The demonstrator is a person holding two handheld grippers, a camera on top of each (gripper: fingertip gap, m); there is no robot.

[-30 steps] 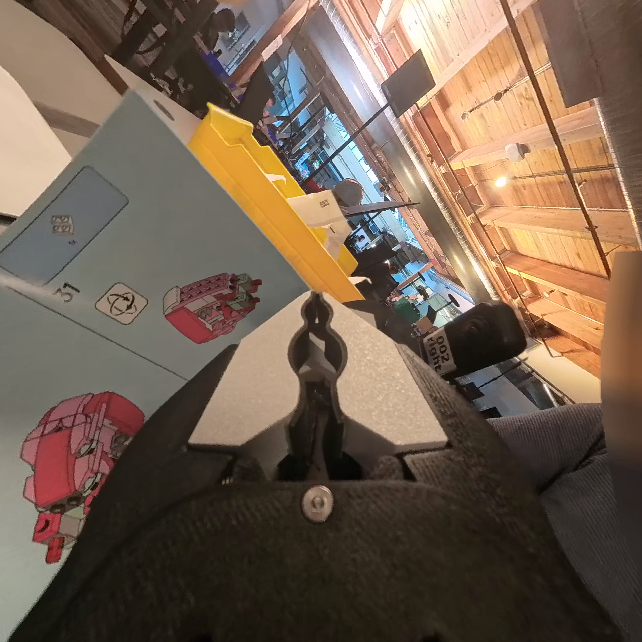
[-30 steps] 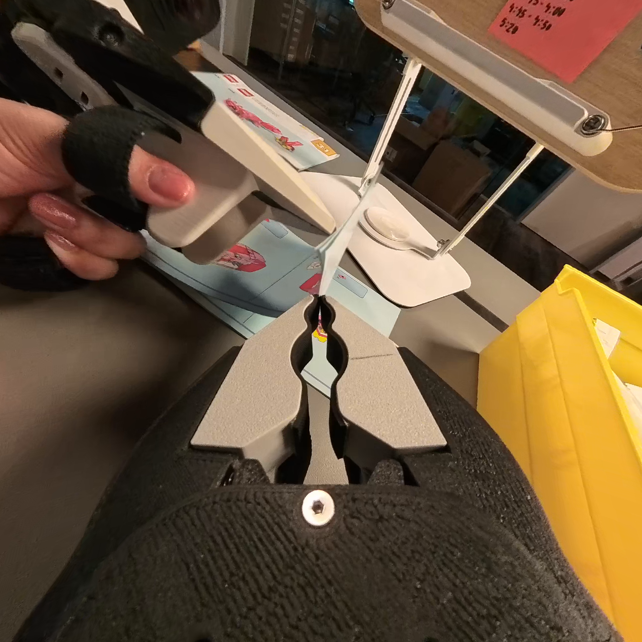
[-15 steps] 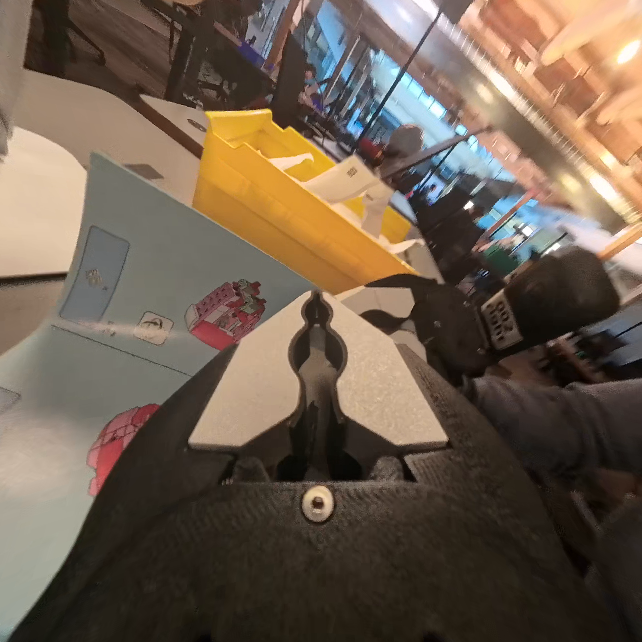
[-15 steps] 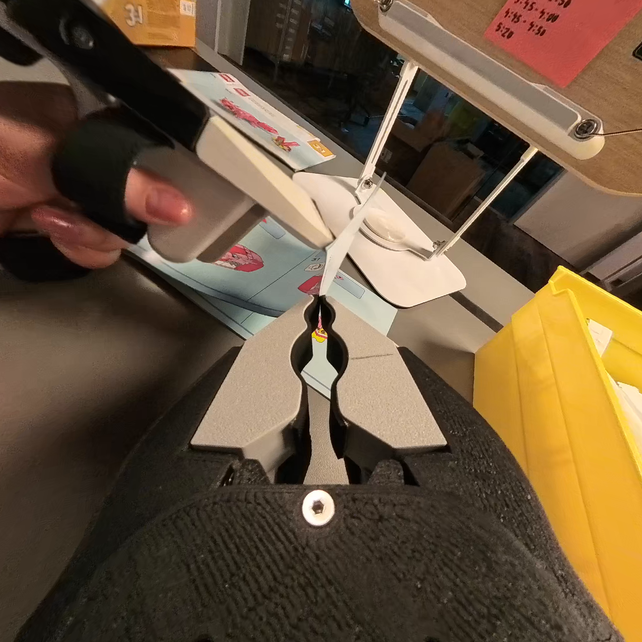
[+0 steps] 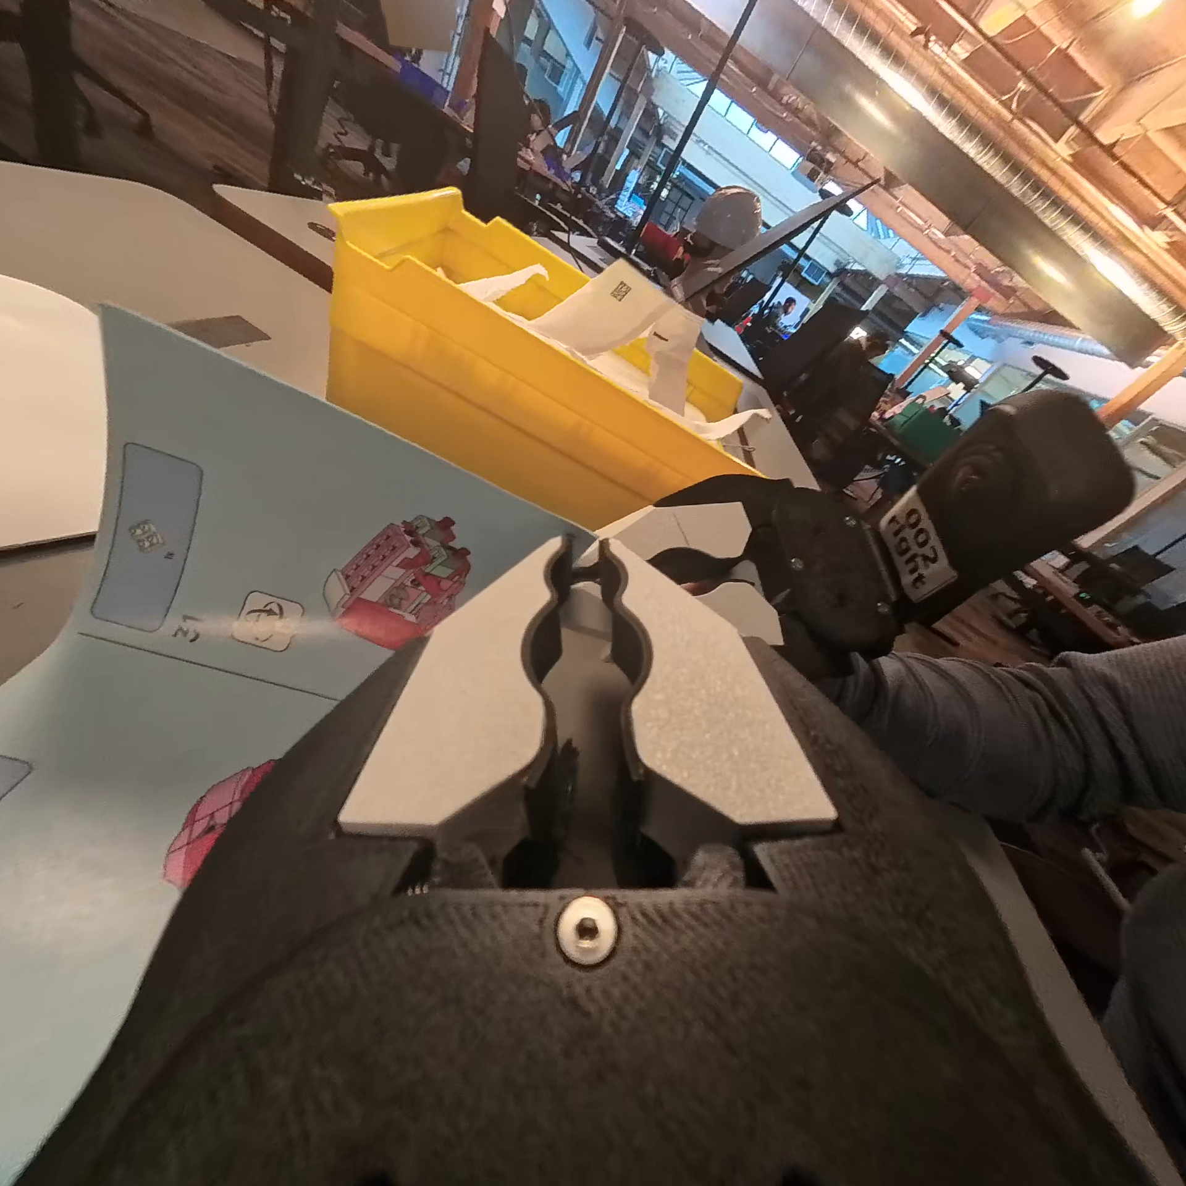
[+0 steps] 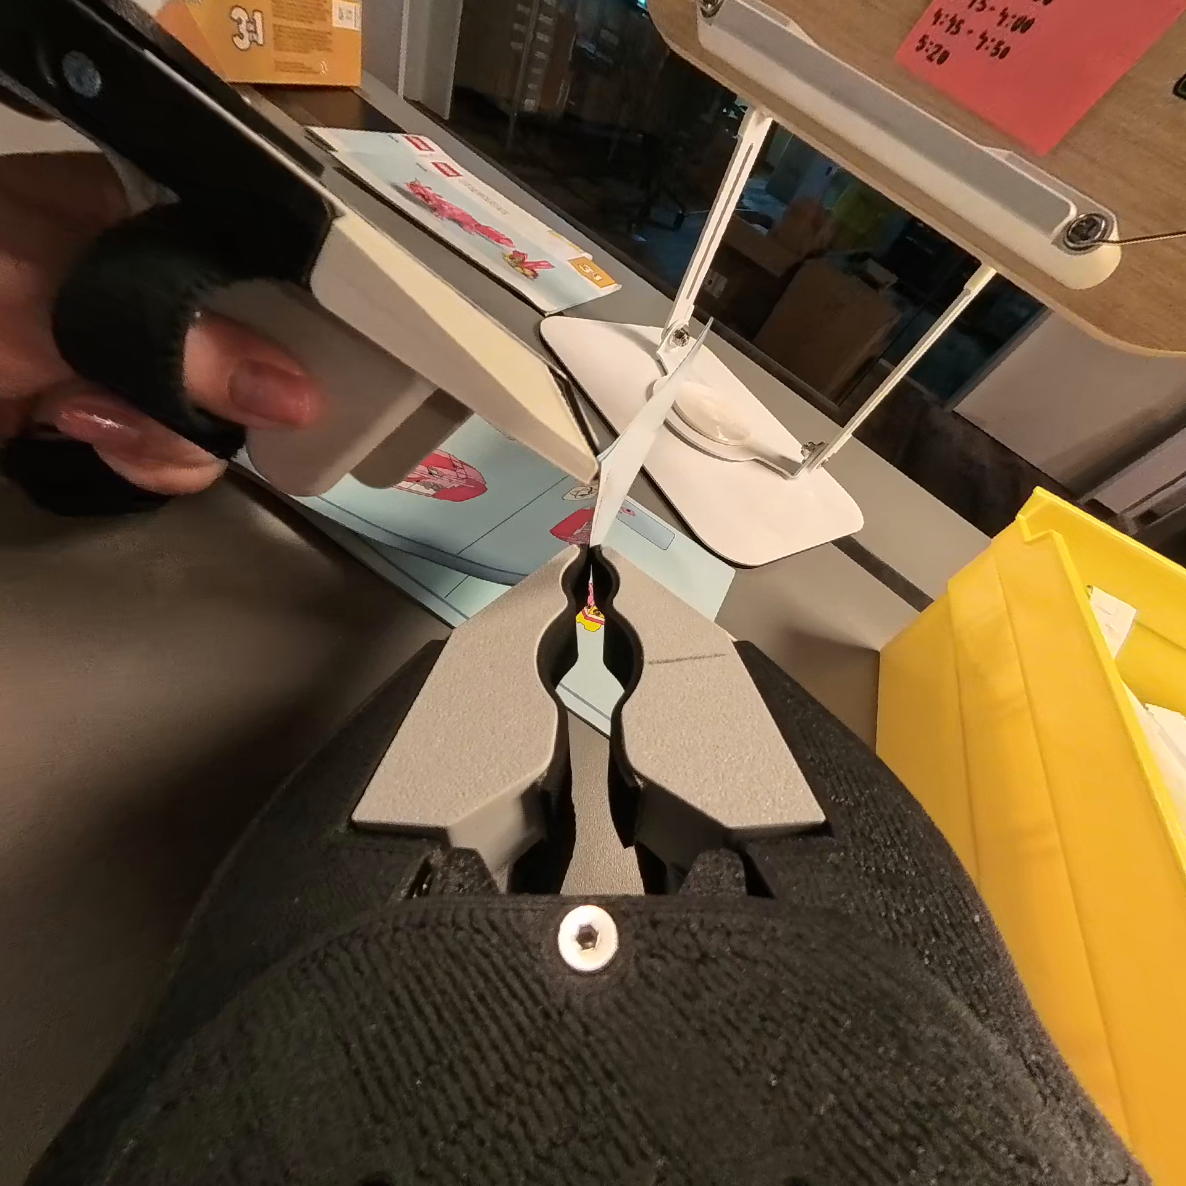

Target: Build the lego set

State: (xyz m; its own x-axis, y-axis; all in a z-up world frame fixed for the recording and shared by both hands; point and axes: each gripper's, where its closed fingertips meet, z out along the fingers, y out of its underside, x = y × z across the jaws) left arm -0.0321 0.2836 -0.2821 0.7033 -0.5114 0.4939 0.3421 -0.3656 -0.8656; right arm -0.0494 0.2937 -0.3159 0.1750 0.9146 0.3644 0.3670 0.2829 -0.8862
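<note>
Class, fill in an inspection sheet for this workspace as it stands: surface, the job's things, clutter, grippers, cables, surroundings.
Surface: dark tabletop.
Job's things: light blue instruction booklet, open; one page lifted.
Clutter: yellow bin holding white paper; second booklet; orange box.
Grippers: right gripper shut on the page; left gripper slightly open at the page edge.
Cables: nothing seen.
Surroundings: white stand base; pink note.

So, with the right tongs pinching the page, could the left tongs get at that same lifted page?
Probably yes. The left tongs are slightly open, right beside the lifted page, which the right tongs pinch at its corner. Nothing stands between them.
</note>
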